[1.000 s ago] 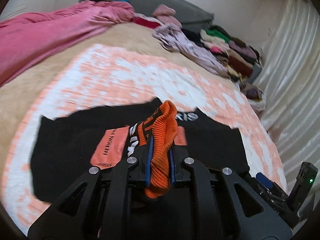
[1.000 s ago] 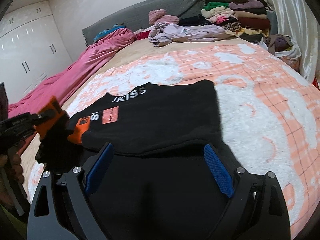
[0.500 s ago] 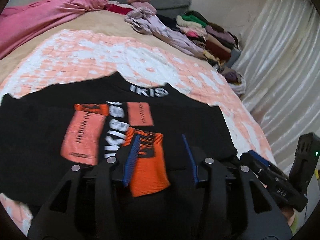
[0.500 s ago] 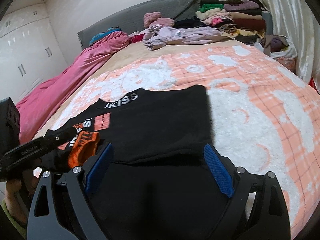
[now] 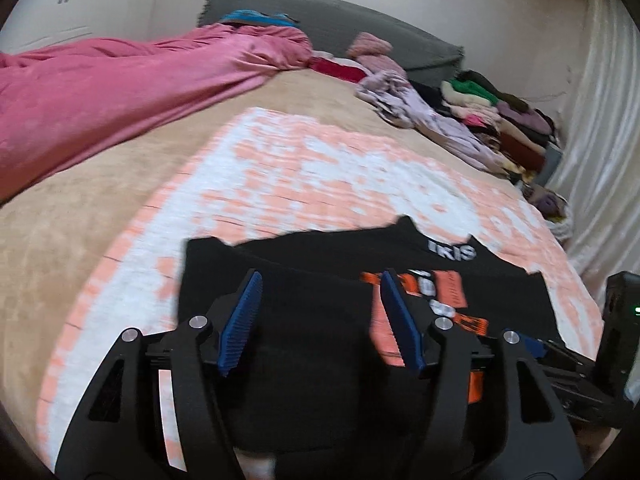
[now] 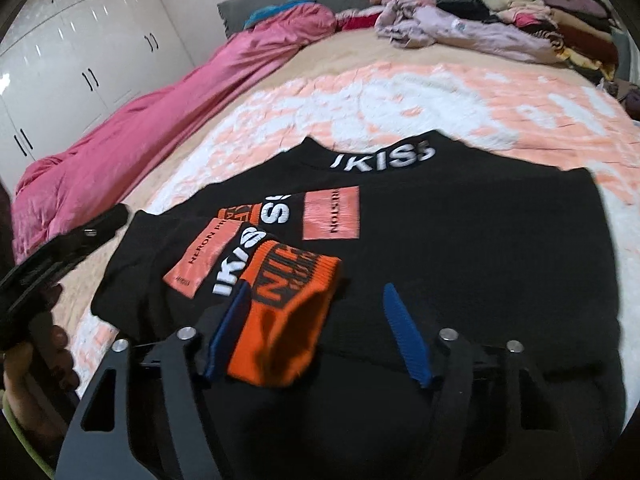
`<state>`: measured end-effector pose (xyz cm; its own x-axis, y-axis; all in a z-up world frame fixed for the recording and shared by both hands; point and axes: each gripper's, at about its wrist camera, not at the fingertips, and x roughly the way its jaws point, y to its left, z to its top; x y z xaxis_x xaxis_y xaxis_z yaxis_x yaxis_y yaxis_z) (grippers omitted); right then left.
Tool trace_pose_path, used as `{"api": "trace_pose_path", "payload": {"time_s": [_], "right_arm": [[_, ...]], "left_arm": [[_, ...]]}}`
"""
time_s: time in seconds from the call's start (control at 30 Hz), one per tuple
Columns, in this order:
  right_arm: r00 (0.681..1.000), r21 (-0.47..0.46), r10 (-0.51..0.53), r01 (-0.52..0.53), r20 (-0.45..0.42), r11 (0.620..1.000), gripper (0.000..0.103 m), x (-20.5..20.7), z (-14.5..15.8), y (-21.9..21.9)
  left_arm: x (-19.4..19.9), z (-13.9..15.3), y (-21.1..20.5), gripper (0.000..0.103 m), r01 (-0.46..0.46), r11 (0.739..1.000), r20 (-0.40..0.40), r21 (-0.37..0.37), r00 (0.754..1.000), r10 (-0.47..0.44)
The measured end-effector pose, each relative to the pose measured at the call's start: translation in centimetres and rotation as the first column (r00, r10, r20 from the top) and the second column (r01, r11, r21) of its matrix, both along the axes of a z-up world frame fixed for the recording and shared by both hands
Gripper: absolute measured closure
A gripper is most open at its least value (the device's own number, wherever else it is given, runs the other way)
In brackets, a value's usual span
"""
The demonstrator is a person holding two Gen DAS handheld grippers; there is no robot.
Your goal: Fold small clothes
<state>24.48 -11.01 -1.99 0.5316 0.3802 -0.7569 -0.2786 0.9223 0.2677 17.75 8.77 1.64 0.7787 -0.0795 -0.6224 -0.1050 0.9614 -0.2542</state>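
Note:
A black sweater (image 6: 460,240) with white lettering and salmon patches lies flat on the peach-and-white blanket (image 5: 320,168). Its orange ribbed cuff (image 6: 288,312) rests folded on the sweater's front. My right gripper (image 6: 316,332) hovers over that cuff with its jaws closing; the cuff lies between the blue pads against the left one, and the right pad stands clear of it. My left gripper (image 5: 320,320) is over the sweater's (image 5: 320,280) left part, jaws opening, with nothing held. A hand (image 6: 36,364) carries it at the left edge of the right wrist view.
A pink quilt (image 5: 120,92) runs along the bed's left side. Loose and stacked clothes (image 6: 540,12) crowd the far right by the grey headboard (image 5: 340,24). White wardrobe doors (image 6: 80,60) stand to the left, a pale curtain (image 5: 600,120) to the right.
My left gripper let go of the orange cuff, which dropped onto the sweater, and swung away to the left. The right gripper came over the cuff and its jaws narrowed.

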Motion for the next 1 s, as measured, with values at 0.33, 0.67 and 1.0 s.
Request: {"api": "trace_pose_path", "payload": {"time_s": [0.33,0.67,1.0], "right_arm": [[0.997,0.045,0.072,-0.072,-0.003,0.996,0.09,1.3,0.0,1.7],[0.964,0.034,0.083,-0.094,0.252,0.995,0.092,-0.2,8.5,0.2],[0.964,-0.095,-0.118,0.145,0.24,0.985,0.092,1.9,9.4,-8.4]], "left_arm": [[-0.9,0.2,5.1,0.048,-0.113,0.99,0.012,-0.081,0.993,0.114],[-1.6,0.1,7.4,0.048,-0.169,0.978,0.013,-0.12,0.985,0.172],[-1.1,-0.1,6.0,0.048,-0.127,0.988,0.012,-0.088,0.992,0.129]]}}
